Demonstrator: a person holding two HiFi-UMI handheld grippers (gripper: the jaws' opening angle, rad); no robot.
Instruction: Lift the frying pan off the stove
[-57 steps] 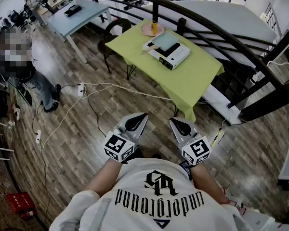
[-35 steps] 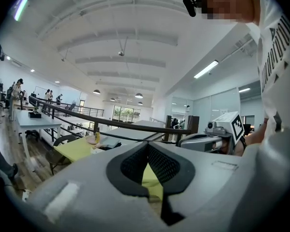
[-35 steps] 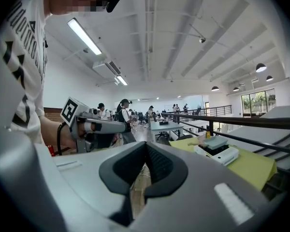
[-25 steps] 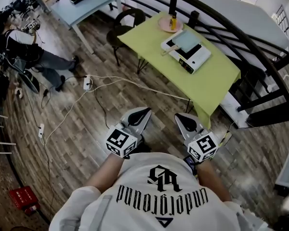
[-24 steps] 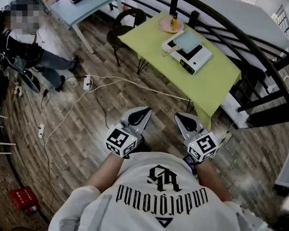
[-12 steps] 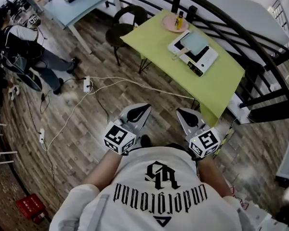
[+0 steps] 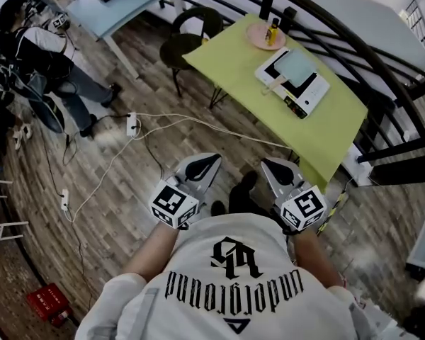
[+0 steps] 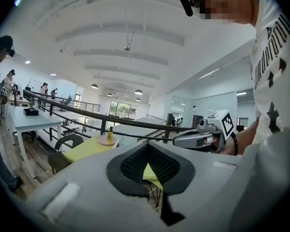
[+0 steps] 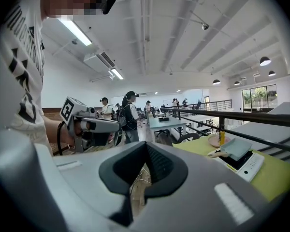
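The frying pan (image 7: 295, 67) is square and pale grey-blue, with a light handle, and it sits on a white stove (image 7: 301, 87) on the yellow-green table (image 7: 326, 129) ahead. In the right gripper view the pan (image 9: 236, 148) shows on the stove (image 9: 246, 164) at the right. My left gripper (image 7: 211, 160) and right gripper (image 7: 269, 165) are held side by side in front of the person's torso, over the wooden floor and well short of the table. Both are shut with nothing in them: left gripper (image 8: 147, 146), right gripper (image 9: 146, 146).
A pink plate (image 7: 262, 35) with a small bottle stands behind the stove. A black chair (image 7: 191, 28) is at the table's left end and a black railing (image 7: 368, 48) runs behind it. White cables and a power strip (image 7: 132, 125) lie on the floor. A person (image 7: 39, 59) stands far left.
The table with the stove and pan has shifted right in the head view as I moved across the floor. Both grippers stayed shut in front of the torso.
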